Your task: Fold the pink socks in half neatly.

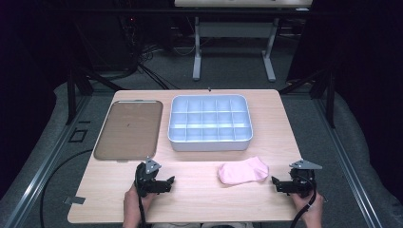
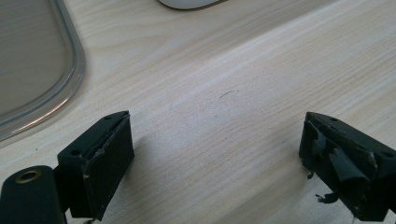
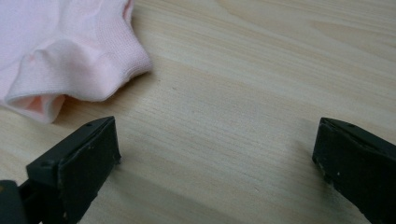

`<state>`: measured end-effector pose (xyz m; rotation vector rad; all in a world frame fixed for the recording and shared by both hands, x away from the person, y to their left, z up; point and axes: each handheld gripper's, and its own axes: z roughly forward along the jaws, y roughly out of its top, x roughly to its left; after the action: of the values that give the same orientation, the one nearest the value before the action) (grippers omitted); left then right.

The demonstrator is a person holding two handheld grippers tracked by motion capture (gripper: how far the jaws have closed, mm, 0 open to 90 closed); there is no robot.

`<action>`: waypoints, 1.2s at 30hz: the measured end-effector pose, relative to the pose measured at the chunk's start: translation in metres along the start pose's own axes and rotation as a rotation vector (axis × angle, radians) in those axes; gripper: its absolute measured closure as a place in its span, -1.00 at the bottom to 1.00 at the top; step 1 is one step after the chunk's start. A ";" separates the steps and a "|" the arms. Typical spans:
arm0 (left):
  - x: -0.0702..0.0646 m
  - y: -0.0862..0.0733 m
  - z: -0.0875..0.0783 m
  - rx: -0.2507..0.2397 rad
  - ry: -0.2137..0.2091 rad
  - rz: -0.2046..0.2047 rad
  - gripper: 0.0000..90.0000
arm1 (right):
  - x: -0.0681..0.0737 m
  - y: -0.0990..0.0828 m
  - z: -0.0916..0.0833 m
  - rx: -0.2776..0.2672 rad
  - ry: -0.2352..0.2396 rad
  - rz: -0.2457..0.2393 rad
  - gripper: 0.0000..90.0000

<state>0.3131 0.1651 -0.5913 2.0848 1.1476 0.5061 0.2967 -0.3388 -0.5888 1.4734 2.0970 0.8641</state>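
We work on a pale wood-grain surface (image 1: 199, 190). At its far side sit a smooth brown lid (image 1: 128, 129) and a rigid white divided tray (image 1: 209, 123). The soft pink knitted sock (image 1: 243, 170) lies crumpled near the front edge, long axis left to right, just left of the right tool (image 1: 280, 183); the left tool (image 1: 164, 183) is farther off. Both tools stand spread, holding nothing.

On the counter (image 1: 190, 190) there's one pink sock (image 1: 243, 170), one white divided tray (image 1: 209, 123), one clear lid (image 1: 129, 129), plus two grippers (image 1: 157, 183) (image 1: 291, 183).
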 end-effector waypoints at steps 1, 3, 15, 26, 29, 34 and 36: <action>0.000 0.000 0.000 0.000 0.001 0.000 -0.79 | 0.000 0.000 0.000 0.000 -0.001 -0.002 -1.00; 0.000 0.000 0.000 0.000 0.002 0.001 -0.78 | 0.000 0.000 0.000 0.000 -0.001 -0.003 -1.00; 0.000 0.000 0.000 0.001 -0.001 0.001 -0.78 | -0.001 0.004 0.001 0.022 -0.017 0.016 -1.00; 0.000 0.000 0.000 0.000 -0.001 0.002 -0.78 | 0.003 0.019 -0.018 0.019 0.029 -0.004 -1.00; 0.000 0.000 -0.001 -0.001 0.001 0.000 -0.78 | 0.012 0.024 -0.023 0.009 0.045 -0.032 -1.00; 0.000 -0.001 -0.001 -0.004 0.002 0.000 -0.78 | 0.029 0.031 -0.029 0.003 0.073 -0.078 -1.00; 0.000 -0.001 -0.001 -0.004 0.002 0.000 -0.78 | 0.034 0.034 -0.031 0.001 0.078 -0.100 -1.00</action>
<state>0.3121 0.1652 -0.5914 2.0818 1.1468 0.5101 0.2878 -0.3061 -0.5425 1.3422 2.2078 0.8961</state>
